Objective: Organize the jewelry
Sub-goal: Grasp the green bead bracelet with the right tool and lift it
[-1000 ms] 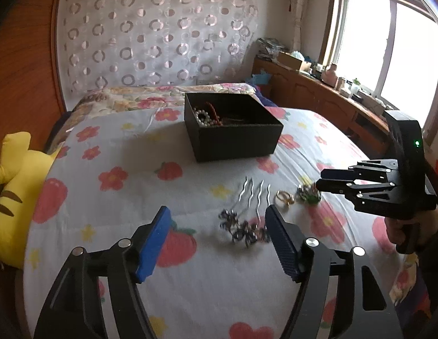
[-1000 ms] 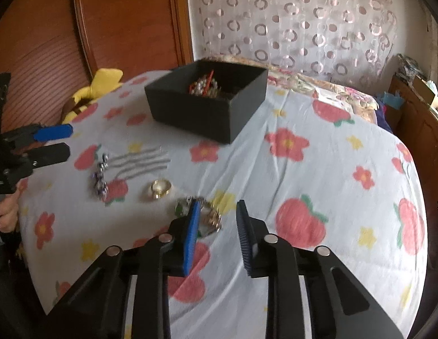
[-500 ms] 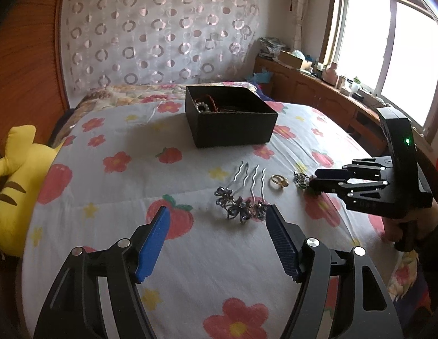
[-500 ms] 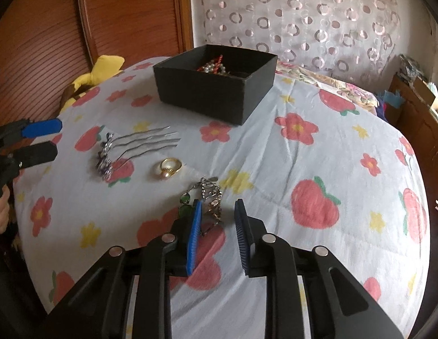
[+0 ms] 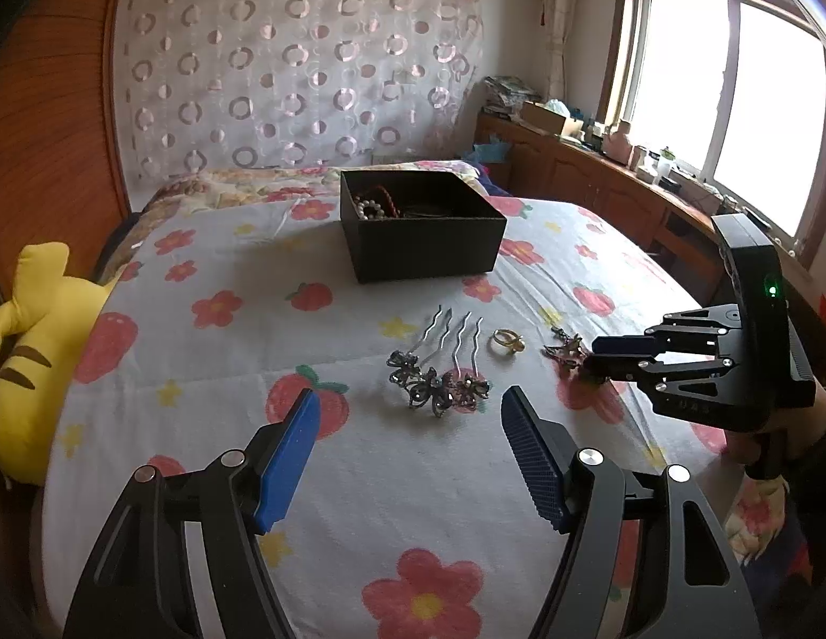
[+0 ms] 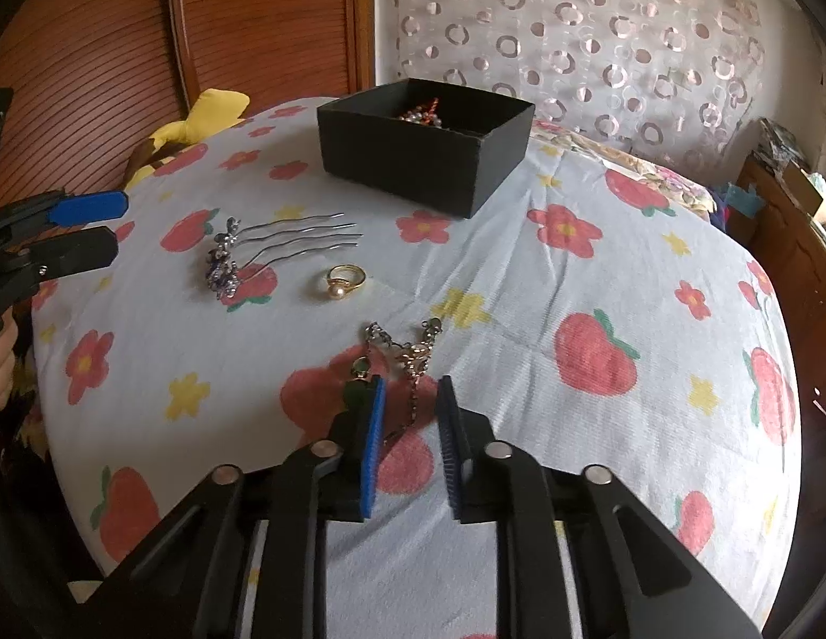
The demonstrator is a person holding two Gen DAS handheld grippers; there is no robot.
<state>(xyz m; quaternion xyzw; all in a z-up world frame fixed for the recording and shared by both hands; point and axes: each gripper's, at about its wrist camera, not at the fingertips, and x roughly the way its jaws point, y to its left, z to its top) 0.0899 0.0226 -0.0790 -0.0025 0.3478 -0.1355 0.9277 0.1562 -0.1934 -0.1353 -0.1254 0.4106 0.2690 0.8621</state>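
Only the left wrist view shows the window [image 5: 732, 106] and the cabinet [image 5: 599, 181] beneath it. On the flowered bed [image 6: 519, 277], the black box [image 6: 413, 154] holds pearl and red beads. Before it lie the hair comb [image 6: 237, 261], the pearl ring [image 6: 344, 280] and the bracelet [image 6: 413, 367]. The left tongs [image 5: 410, 426] stand spread over the comb; the right tongs [image 6: 411, 399], just closing, flank the bracelet's chain, not yet pinching.

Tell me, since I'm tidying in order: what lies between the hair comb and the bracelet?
A gold ring lies between the hair comb and the bracelet, clearest in the right wrist view.
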